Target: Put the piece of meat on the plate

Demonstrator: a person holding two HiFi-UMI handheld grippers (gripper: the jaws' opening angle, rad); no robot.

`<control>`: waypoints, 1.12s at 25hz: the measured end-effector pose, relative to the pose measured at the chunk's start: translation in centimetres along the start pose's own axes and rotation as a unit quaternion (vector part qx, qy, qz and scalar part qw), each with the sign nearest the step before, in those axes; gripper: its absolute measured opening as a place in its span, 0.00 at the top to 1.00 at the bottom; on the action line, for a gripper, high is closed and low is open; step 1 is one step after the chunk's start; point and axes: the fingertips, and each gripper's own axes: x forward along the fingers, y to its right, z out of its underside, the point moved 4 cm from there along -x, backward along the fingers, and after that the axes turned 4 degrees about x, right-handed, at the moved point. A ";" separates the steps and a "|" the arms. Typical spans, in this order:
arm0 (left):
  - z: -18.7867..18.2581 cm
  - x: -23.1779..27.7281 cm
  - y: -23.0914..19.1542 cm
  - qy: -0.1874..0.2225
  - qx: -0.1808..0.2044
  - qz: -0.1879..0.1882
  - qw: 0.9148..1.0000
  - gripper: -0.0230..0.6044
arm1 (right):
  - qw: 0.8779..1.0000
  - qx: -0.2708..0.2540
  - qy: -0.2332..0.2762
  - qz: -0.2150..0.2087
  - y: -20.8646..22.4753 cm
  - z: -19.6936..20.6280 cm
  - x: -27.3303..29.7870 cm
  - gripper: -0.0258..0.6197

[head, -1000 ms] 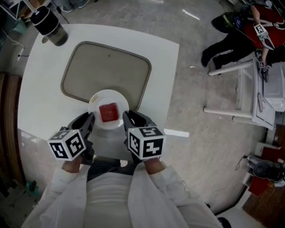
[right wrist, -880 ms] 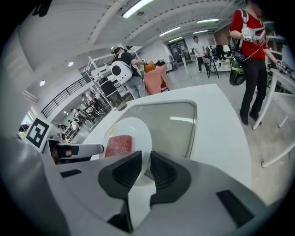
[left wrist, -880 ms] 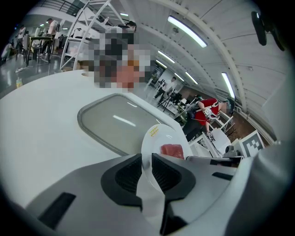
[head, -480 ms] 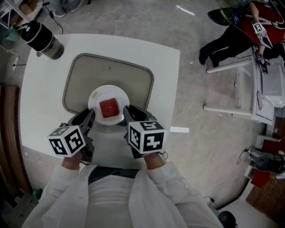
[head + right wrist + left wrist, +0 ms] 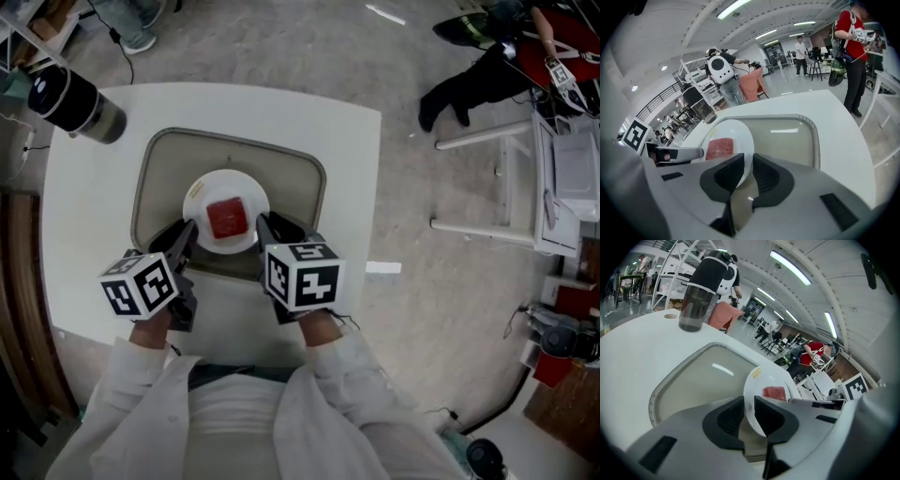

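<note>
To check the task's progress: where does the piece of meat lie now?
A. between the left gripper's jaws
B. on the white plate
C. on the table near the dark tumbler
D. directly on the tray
B: the red piece of meat lies in the middle of the white plate, whose rim the left gripper and the right gripper clamp.

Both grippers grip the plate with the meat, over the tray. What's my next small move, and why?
Probably lower the plate level onto the tray. The left gripper and right gripper each clamp its rim on opposite sides, the meat lies mid-plate, and the plate is over the tray's near half.
</note>
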 end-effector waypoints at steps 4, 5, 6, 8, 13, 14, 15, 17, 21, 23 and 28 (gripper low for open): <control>-0.2 0.9 -0.2 -0.007 0.008 -0.004 1.000 0.85 | 1.000 0.011 -0.002 0.004 0.5 -0.2 0.6 0.86; -0.3 1.1 -0.3 -0.008 0.012 -0.005 1.000 0.85 | 1.000 0.014 -0.003 0.004 0.6 -0.2 0.7 0.86; -0.3 1.3 -0.3 -0.010 0.017 -0.005 1.000 0.85 | 1.000 0.016 -0.005 0.005 0.7 -0.2 0.9 0.86; -0.4 1.7 -0.5 -0.015 0.027 -0.005 1.000 0.85 | 1.000 0.020 -0.008 0.008 0.8 -0.1 1.2 0.86; -0.5 2.1 -1.0 -0.025 0.051 -0.011 0.998 0.85 | 1.000 0.024 -0.018 0.007 0.7 -0.1 2.1 0.86; -0.4 2.2 -1.1 -0.029 0.052 -0.013 0.998 0.85 | 1.000 0.024 -0.020 0.006 0.7 -0.1 2.2 0.86; -0.3 2.3 -1.2 -0.031 0.055 -0.015 0.998 0.85 | 1.000 0.022 -0.021 0.006 0.7 -0.1 2.3 0.86; -0.3 2.4 -1.3 -0.033 0.063 -0.017 0.997 0.85 | 1.000 0.019 -0.024 0.006 0.6 -0.1 2.4 0.86; -0.4 2.5 -1.2 -0.032 0.074 -0.024 0.996 0.85 | 1.000 0.012 -0.028 0.004 0.7 -0.1 2.4 0.86; -0.5 2.7 -1.1 -0.031 0.081 -0.026 0.996 0.85 | 1.000 0.011 -0.028 0.003 0.7 -0.1 2.4 0.86; -0.4 2.8 -1.2 -0.025 0.096 -0.035 0.994 0.85 | 1.000 -0.008 -0.026 0.004 0.6 0.1 2.4 0.86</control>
